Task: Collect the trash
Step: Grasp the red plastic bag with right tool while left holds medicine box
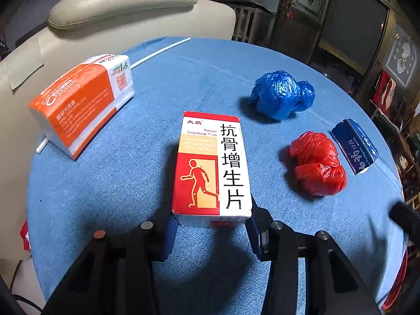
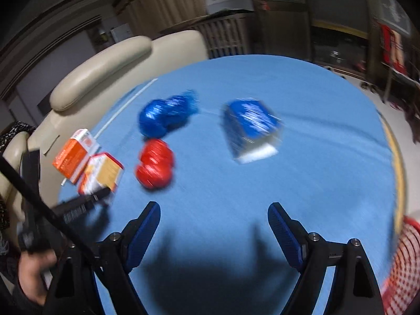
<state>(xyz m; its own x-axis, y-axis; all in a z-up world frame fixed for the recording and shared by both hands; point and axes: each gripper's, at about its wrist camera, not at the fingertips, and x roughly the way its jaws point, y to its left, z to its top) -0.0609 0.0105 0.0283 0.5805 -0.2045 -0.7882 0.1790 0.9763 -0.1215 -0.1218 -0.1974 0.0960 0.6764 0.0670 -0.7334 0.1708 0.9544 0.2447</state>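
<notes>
The left gripper is seen angled downward, jaws narrowed around a box; the right gripper is held spread wide, nothing between its fingers.

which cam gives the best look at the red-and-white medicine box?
Left wrist view. The medicine box sits centred and sharp, print readable, its near end between the fingers of the left tool. In the right wrist view the same box is small, motion-blurred, far left and partly covered by the left tool.
</notes>
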